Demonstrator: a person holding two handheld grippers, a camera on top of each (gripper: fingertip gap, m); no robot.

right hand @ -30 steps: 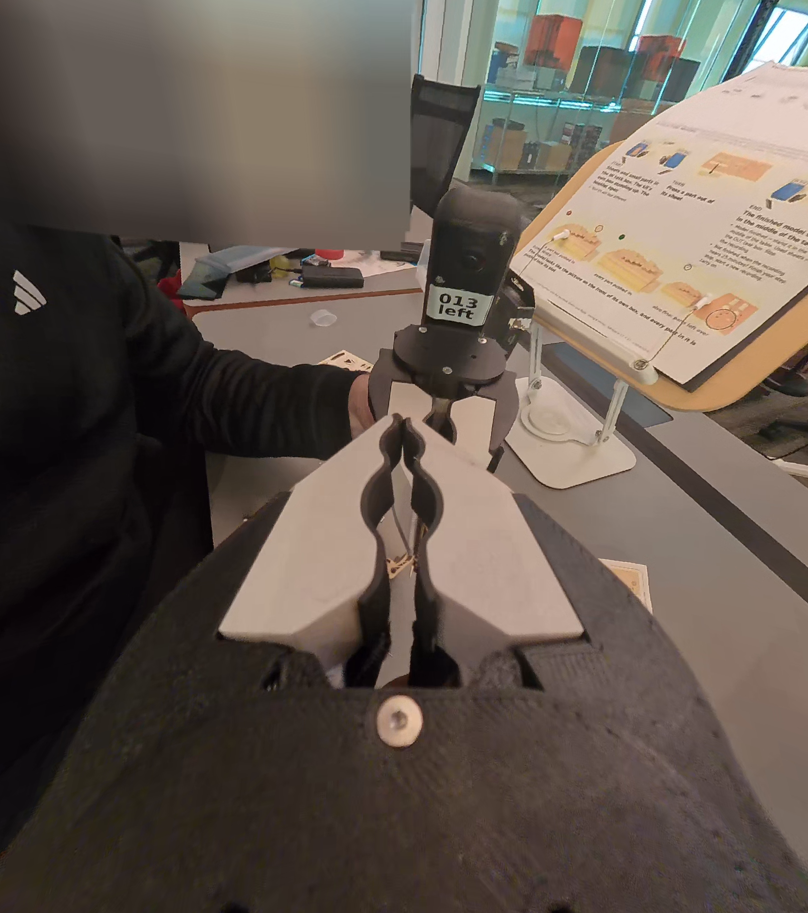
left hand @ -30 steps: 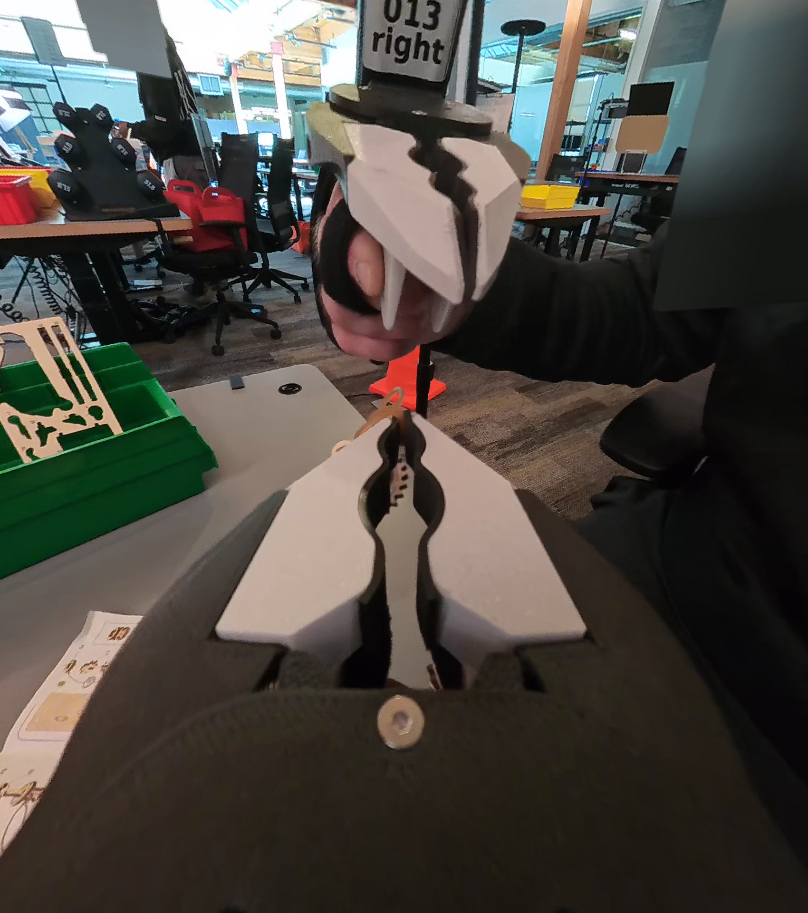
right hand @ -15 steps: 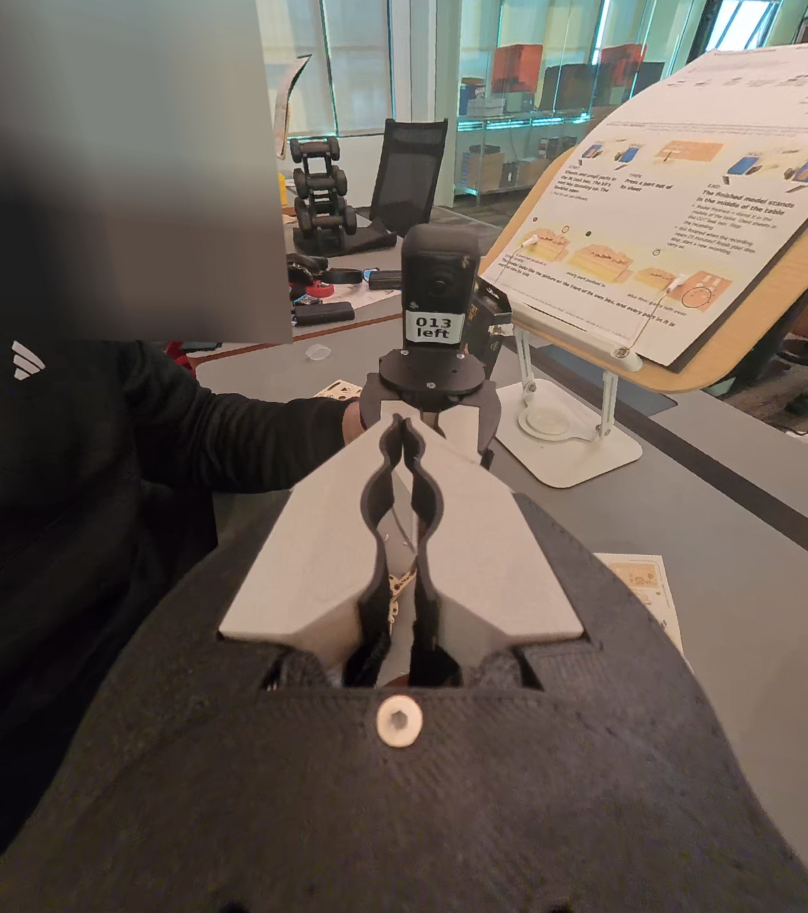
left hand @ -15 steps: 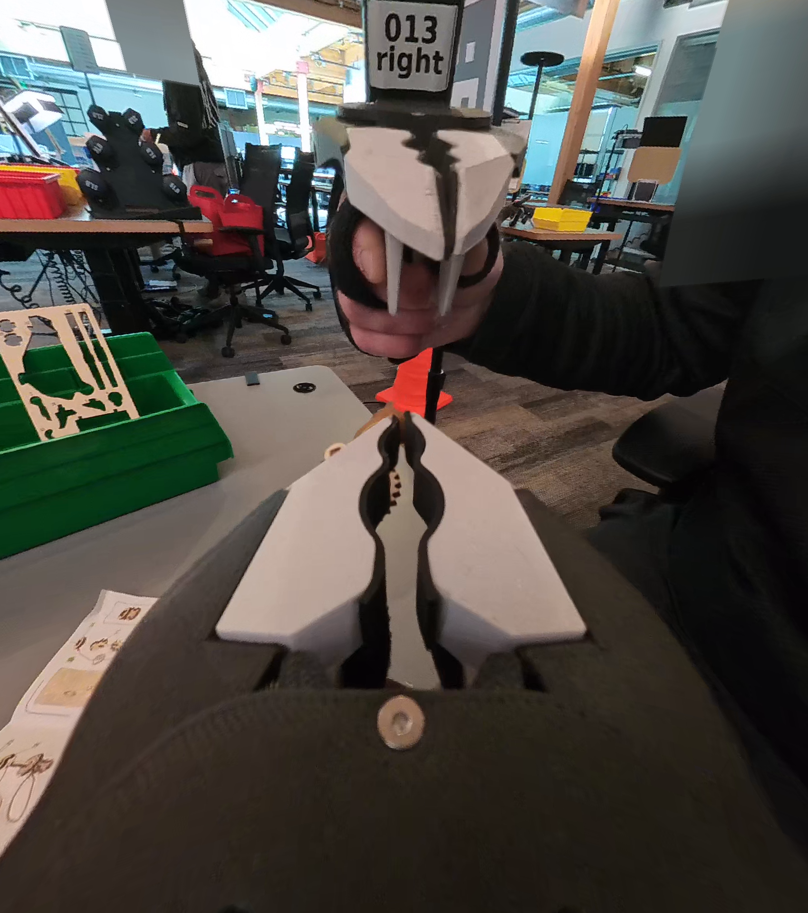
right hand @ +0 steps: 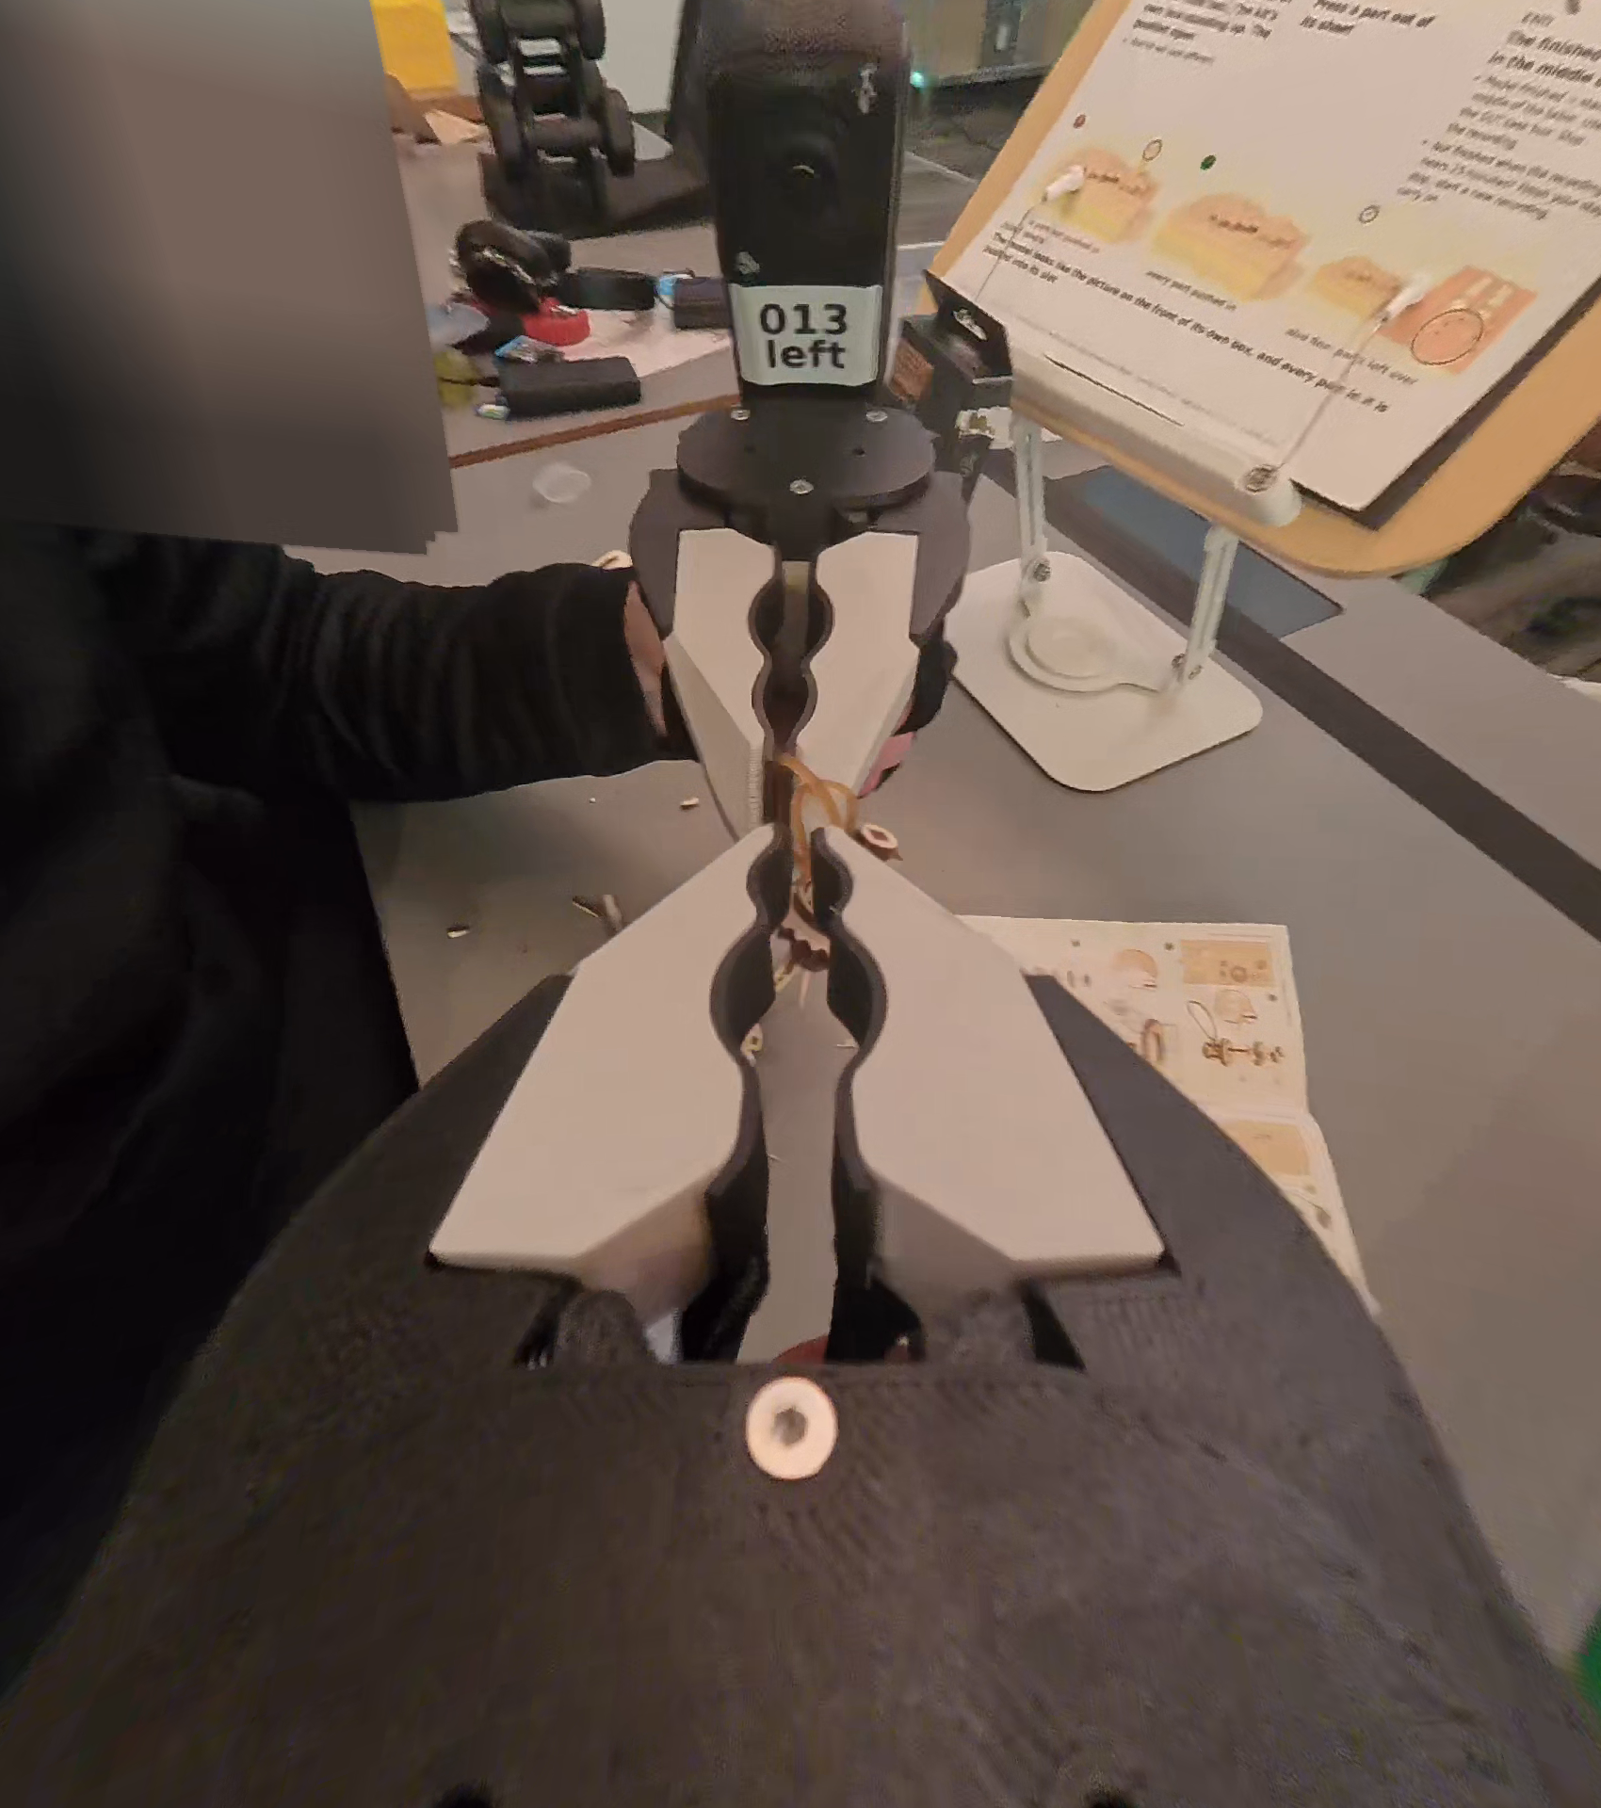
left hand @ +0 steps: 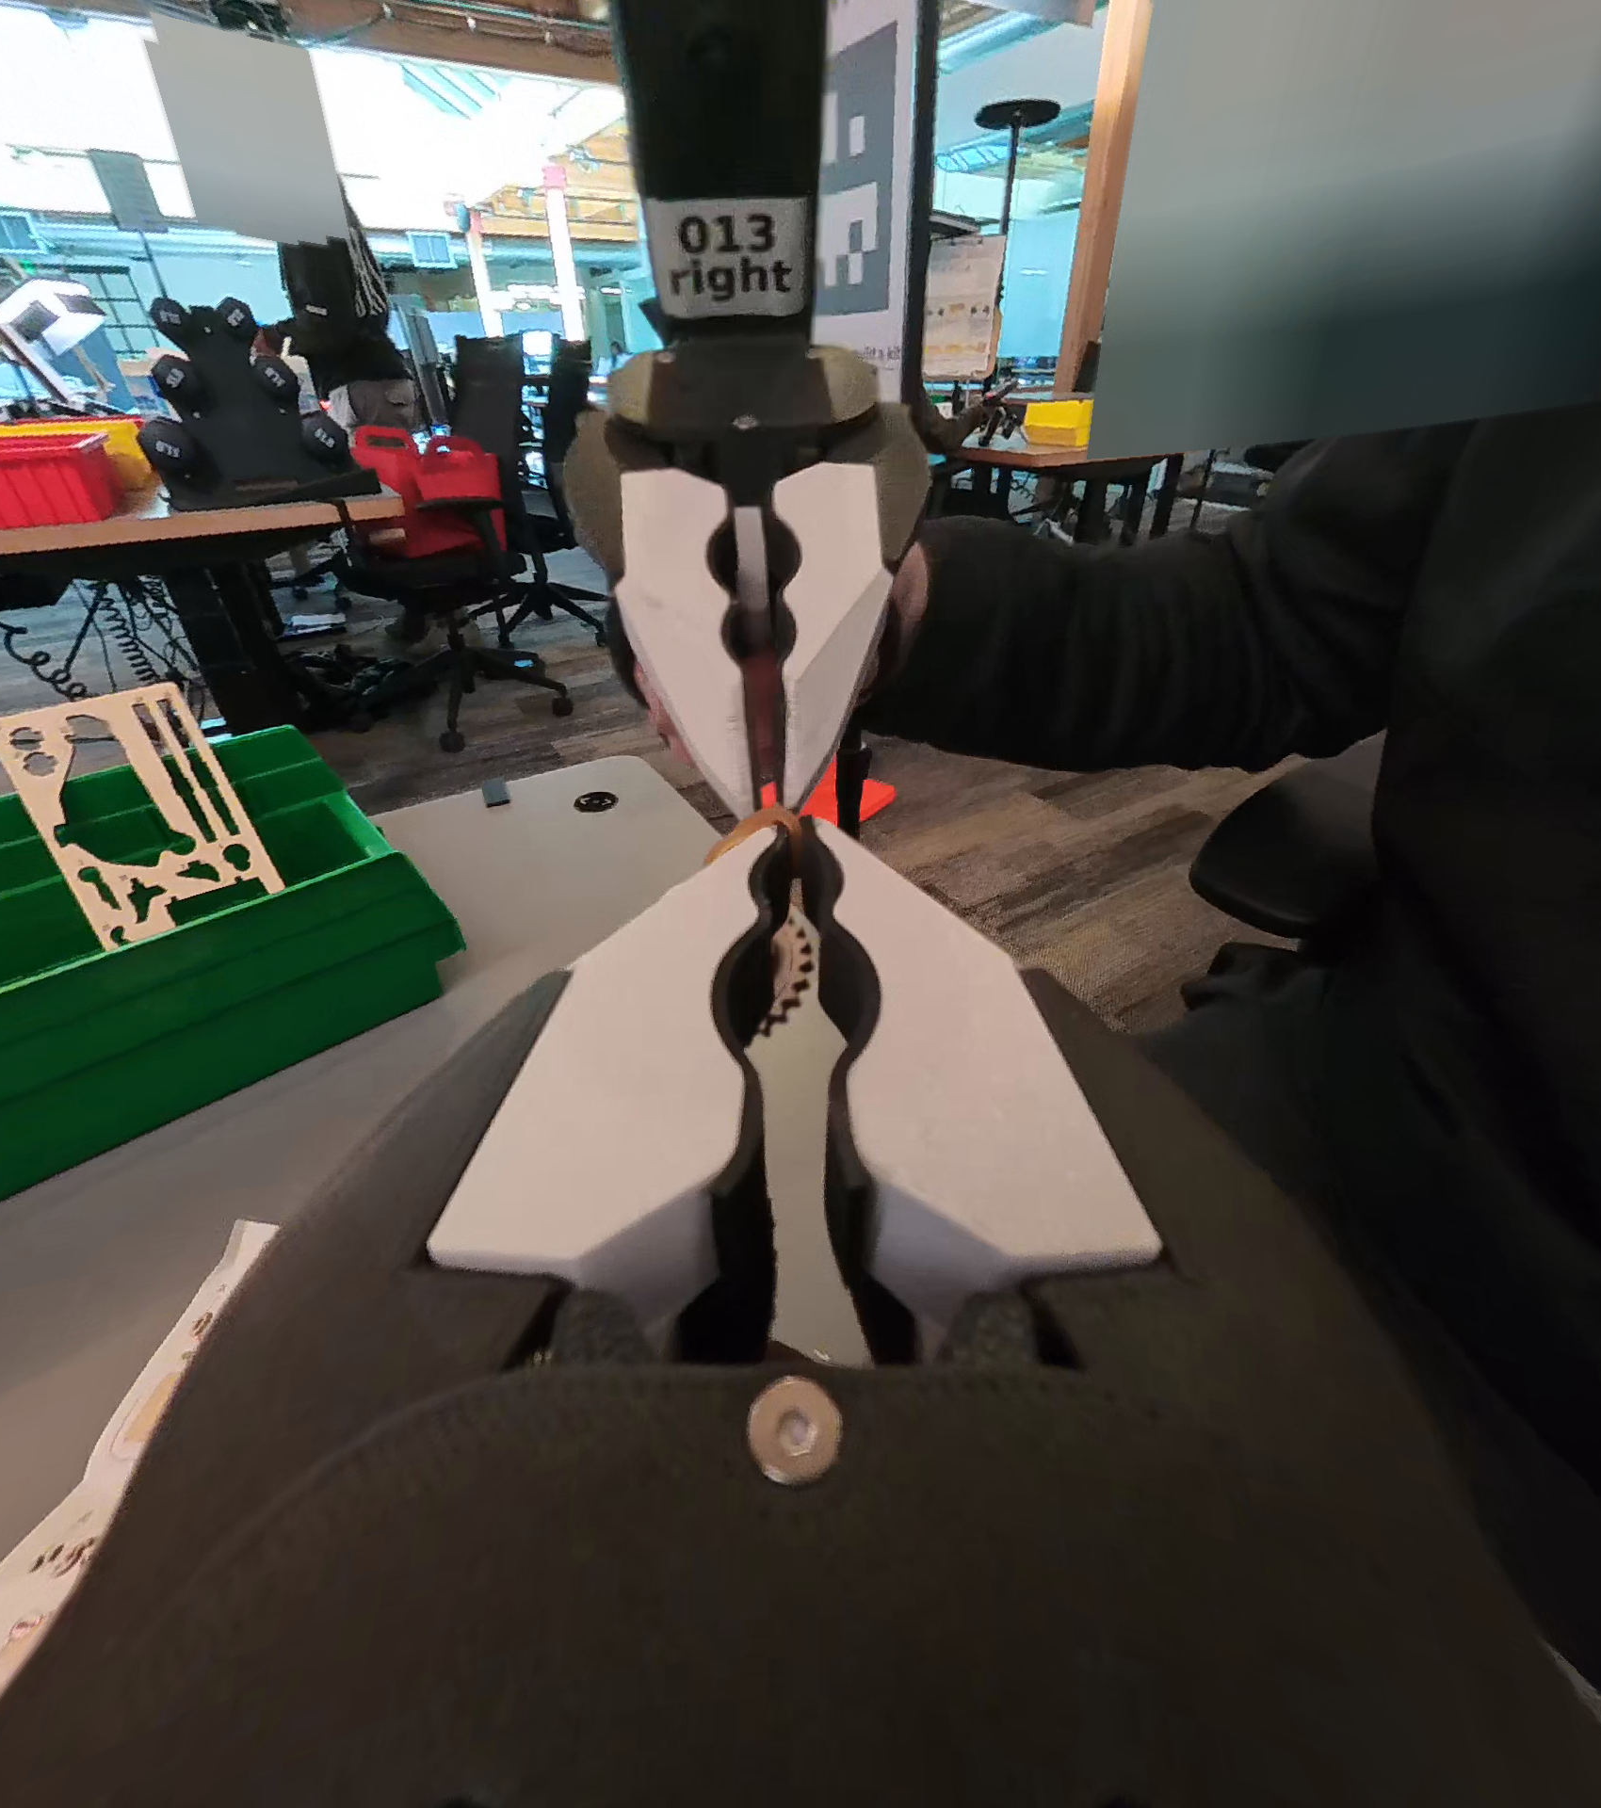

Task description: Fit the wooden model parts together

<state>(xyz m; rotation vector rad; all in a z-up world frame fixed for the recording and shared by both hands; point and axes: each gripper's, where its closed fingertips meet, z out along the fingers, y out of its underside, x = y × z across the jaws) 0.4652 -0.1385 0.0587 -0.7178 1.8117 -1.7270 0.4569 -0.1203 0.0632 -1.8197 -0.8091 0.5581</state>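
Note:
My left gripper (left hand: 782, 843) is shut on a small wooden model piece with a toothed gear (left hand: 789, 971) between its white fingers. My right gripper (left hand: 762, 788) points down at it, tip to tip. In the right wrist view my right gripper (right hand: 801, 843) is shut on a thin wooden part (right hand: 816, 853), facing the left gripper (right hand: 777, 773). Curved tan wooden loops (right hand: 821, 792) and a small round piece (right hand: 878, 838) sit between the two sets of tips. A toothed gear (right hand: 801, 931) shows just behind my right fingertips. How the parts join is hidden by the fingers.
A green tray (left hand: 141, 1017) holding a punched wooden sheet (left hand: 131, 812) stands left on the grey table (right hand: 1364, 881). An instruction sheet (right hand: 1198, 1017) lies on the table. A document stand (right hand: 1119, 685) is at the back right. The person's black sleeve (left hand: 1119, 636) and body are close. Less than 4 cm separates the two grippers' tips.
The two grippers have closed the distance and now meet tip to tip over the table. The right gripper came down and forward towards the left one; both stayed shut.

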